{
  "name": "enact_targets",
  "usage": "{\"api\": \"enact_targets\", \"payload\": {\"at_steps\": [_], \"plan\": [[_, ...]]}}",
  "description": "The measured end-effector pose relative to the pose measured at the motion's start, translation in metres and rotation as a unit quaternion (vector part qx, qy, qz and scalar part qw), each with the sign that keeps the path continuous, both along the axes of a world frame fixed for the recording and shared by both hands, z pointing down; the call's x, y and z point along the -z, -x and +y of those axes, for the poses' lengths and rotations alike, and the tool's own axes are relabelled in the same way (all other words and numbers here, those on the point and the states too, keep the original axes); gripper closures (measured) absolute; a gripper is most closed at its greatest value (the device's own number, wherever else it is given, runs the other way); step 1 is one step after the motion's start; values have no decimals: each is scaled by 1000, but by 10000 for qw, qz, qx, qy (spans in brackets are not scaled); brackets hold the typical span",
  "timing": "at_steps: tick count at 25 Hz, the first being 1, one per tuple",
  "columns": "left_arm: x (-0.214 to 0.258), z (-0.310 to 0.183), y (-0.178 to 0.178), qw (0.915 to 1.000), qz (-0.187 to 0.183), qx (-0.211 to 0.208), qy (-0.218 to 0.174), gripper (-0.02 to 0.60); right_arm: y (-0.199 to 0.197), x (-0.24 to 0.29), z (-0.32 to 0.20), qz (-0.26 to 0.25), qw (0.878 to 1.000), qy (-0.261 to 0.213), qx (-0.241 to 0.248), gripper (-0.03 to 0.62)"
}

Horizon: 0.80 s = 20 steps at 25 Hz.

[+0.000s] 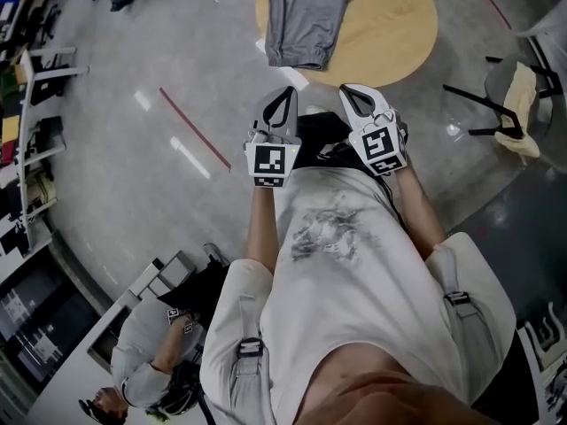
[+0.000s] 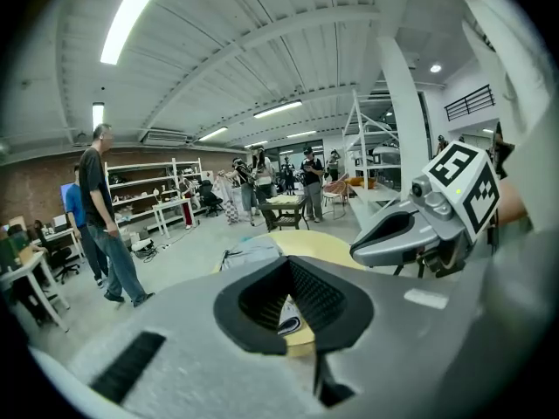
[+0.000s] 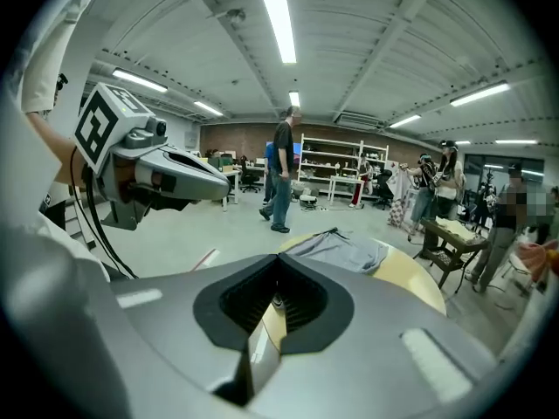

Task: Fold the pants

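Shirt [image 1: 354, 273] on the person wearing the rig fills the near part of my head view. At left I see the left gripper [image 1: 285, 92] held out over the floor, jaws together, nothing between them. Grey pants [image 1: 306, 16] lie spread on the round yellow bench [image 1: 399, 34], on its left part, one end at the near-left rim, well apart from both grippers. Right gripper [image 1: 348, 88] sits just beside the left one, jaws together too, empty. Chair [image 1: 518, 104] stands right of the bench.
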State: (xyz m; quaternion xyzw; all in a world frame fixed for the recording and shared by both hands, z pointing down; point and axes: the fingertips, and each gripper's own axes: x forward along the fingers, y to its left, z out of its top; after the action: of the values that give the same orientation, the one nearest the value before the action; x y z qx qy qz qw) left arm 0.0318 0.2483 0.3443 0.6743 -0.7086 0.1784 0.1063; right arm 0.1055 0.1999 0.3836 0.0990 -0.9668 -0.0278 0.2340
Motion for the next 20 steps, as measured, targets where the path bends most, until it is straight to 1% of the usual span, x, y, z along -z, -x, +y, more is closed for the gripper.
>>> {"api": "enact_targets", "payload": {"at_steps": [3,6,12,15,20], "plan": [[-6,3,14,10000,72,-19,12,574,10,-11,3,169,9999,-23,11,585],[-13,5,31,9998,142,-125,51,574,24,-15,5,333,9994,-78,-35,585],[-43,-1,63,9975,487,-476,184,574,44,-32,0,816,9961,-154,-304,585],[-57,-5,82,9961,565,-633,252,574,59,-47,-4,1044,9934,-196,-439,585],[-80,-11,104,9917,629,-1039,428,574,83,-71,-5,1403,9882,-244,-566,585]]}}
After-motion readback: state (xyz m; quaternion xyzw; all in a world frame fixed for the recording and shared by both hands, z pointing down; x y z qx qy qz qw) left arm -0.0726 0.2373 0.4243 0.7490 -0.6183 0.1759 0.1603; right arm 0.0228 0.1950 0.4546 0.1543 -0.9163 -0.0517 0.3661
